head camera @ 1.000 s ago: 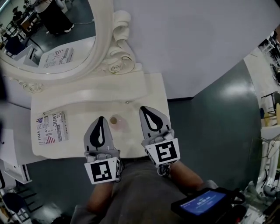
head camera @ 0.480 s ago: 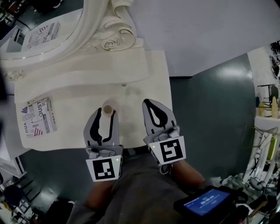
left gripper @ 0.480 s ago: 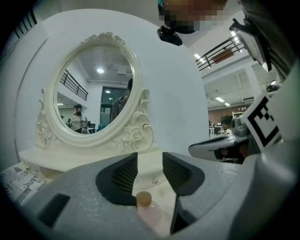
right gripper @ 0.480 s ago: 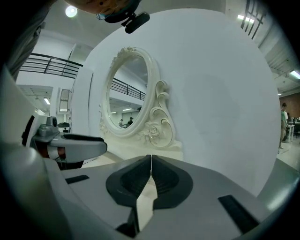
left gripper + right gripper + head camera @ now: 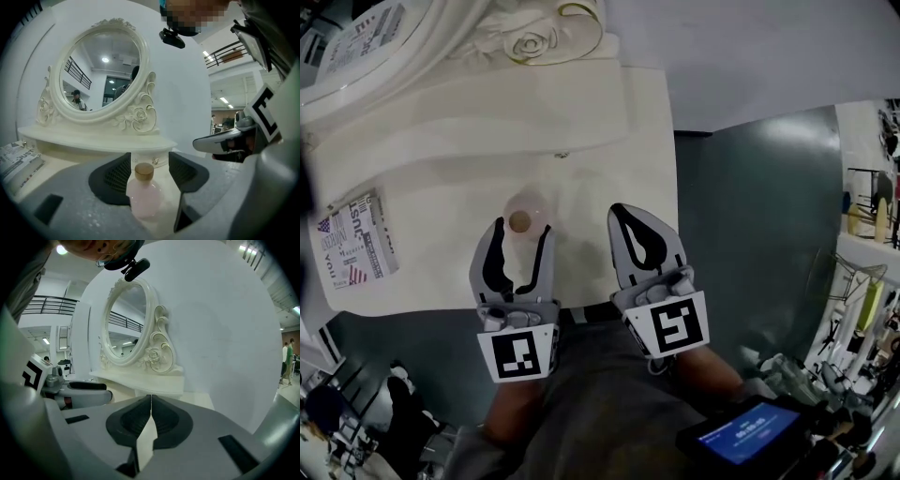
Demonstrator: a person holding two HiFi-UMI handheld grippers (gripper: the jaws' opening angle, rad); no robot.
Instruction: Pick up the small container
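The small container [image 5: 520,217] is a pale pink bottle with a tan cap, standing upright on the cream vanity top [image 5: 441,159]. My left gripper [image 5: 522,231] is around it, jaws opening. In the left gripper view the bottle [image 5: 143,197] stands between the dark pads [image 5: 115,176] with a gap on each side, so nothing presses on it. To the right of it my right gripper [image 5: 618,210] rests over the table top, jaws shut and empty; in its own view the right gripper [image 5: 150,401] has both pads meeting.
An ornate white oval mirror [image 5: 101,77] stands at the back of the vanity. A printed booklet [image 5: 352,239] lies at the left. The table's right edge [image 5: 670,187] drops to a dark floor. A device with a blue screen [image 5: 748,433] sits near the person's lap.
The left jaws went from shut to wide open, and the gripper moved forward until the bottle stood between them. The right gripper stayed shut beside it.
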